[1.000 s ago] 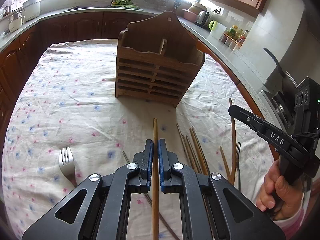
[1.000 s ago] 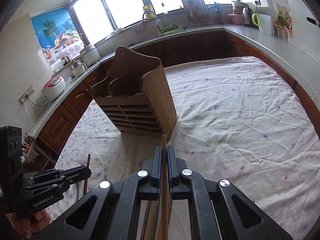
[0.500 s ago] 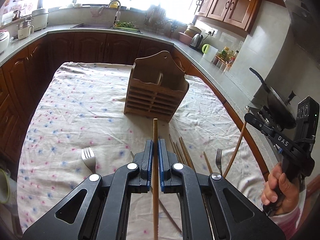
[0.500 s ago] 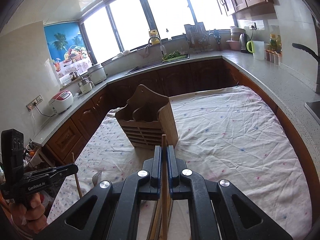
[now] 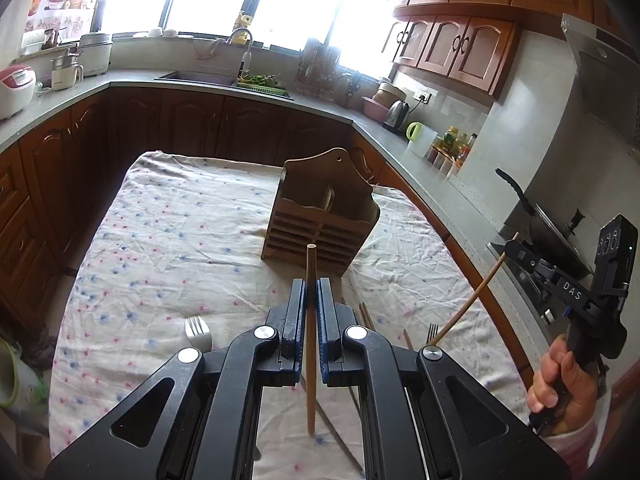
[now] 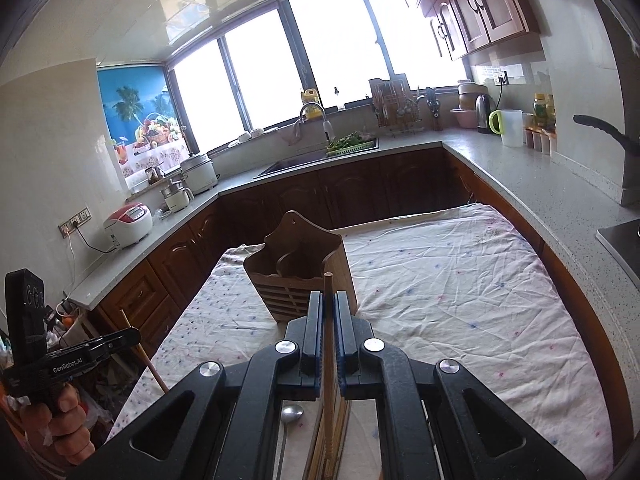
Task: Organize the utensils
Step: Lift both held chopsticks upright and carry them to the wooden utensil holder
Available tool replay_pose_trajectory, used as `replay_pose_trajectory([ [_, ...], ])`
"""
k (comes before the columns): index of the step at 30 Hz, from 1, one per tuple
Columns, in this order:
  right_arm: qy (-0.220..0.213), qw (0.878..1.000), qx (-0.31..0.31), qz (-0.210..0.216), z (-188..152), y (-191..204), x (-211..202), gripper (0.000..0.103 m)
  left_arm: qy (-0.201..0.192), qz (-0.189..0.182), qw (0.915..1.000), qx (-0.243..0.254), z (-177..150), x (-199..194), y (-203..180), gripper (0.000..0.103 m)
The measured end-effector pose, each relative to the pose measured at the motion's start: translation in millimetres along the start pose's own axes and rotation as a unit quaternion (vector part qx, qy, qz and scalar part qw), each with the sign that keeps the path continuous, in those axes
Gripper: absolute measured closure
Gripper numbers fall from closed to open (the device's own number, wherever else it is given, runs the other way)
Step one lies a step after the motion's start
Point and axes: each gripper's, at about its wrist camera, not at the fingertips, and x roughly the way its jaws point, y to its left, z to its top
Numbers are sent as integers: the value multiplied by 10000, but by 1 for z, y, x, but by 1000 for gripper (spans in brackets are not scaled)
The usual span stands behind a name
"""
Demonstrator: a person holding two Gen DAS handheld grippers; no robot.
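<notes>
wooden utensil holder (image 5: 320,226) seen upright at frame centre on cloth-covered desk (image 5: 168,240); contents not discernible. fork (image 5: 198,332) lies lower left, loose chopsticks (image 5: 366,316) and second fork (image 5: 432,332) lower centre-right. left tool (image 5: 311,316) closed on chopstick (image 5: 311,320), clear of desk. right tool (image 6: 329,328) closed on another chopstick (image 6: 329,340); spoon (image 6: 291,414) visible beneath.

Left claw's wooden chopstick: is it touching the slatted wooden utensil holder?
Apart. The left wrist view shows the wooden chopstick tip short of the slatted wooden utensil holder, with tablecloth visible between them.
</notes>
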Motion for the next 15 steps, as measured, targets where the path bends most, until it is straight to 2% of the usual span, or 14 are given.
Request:
replay_pose_trajectory([
  [15,-335,9994,-15,107,29,6,1,98,-538,34,9985,23,35,-9,-5,98],
])
